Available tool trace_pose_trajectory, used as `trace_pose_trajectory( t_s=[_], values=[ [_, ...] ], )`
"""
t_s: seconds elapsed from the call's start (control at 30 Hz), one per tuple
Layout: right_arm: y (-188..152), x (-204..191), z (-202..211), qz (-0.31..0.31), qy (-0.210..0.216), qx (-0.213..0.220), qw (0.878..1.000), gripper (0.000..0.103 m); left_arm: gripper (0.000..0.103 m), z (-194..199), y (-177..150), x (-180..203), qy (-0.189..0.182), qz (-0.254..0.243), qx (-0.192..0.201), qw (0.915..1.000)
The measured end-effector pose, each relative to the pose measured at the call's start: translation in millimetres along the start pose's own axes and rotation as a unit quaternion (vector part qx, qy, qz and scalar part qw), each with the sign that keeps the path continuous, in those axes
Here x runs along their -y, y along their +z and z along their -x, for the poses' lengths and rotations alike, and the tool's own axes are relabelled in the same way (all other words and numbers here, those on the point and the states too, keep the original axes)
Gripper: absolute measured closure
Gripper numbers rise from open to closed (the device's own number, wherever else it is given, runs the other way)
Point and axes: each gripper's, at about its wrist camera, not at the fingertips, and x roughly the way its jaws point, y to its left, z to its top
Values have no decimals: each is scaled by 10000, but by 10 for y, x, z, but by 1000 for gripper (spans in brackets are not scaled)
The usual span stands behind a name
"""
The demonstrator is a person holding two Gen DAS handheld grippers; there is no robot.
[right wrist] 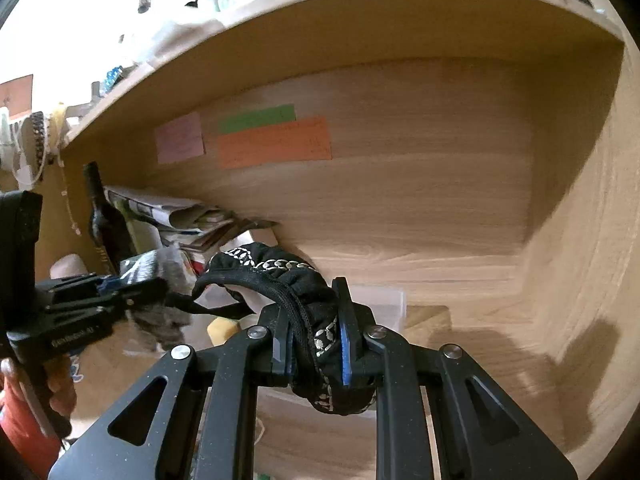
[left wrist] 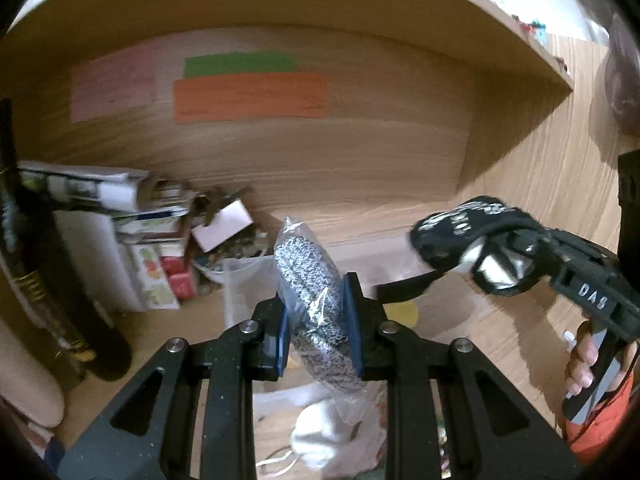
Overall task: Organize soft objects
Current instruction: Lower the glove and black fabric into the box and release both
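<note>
1. Wooden desk alcove [left wrist: 360, 184] with coloured paper notes [left wrist: 250, 96] on its far wall; a clear plastic box [left wrist: 244, 280] stands in the middle.
2. Left gripper [left wrist: 318, 320] is closed tight on a grey knitted item in a plastic bag [left wrist: 310, 276], held above the box.
3. Right gripper [right wrist: 316, 344] is nearly closed on a black patterned fabric piece [right wrist: 276, 276], to the right of the box.
4. Risk: the smooth bag may slide between the pads, and most of the item hangs free.
5. Risk: the black strap [right wrist: 216, 308] hangs loose and can catch the box rim or the left gripper.
6. Hidden: the box's inside is mostly covered; the white soft thing [left wrist: 316, 436] below is perhaps a mask. Left clutter is blurred.
</note>
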Motion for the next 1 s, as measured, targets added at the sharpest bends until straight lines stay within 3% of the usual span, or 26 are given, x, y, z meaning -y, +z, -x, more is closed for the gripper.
trace_pose_trajectory(
  t_s=[0.17,0.43,0.73,0.83,1.0],
  values=[
    [-61,50,-246,20,-34,-352,9994,88,79,-366,-7,88,-358,-10,-292,9989],
    [-244,81,-497,74,-96,-916,9957,88,79,-829,-97,175,-210,-251,-821,9961],
    [-340,70,-623,255,-126,-1293,9912,88,77,-1036,-205,173,-322,-163,-1382,9897],
    [-361,44,-642,336,-101,-1363,9900,87,71,-1045,-212,133,-335,-44,-1438,9890],
    [-375,20,-661,366,-31,-1449,9888,78,41,-863,-204,138,-371,44,-1230,9917]
  ],
)
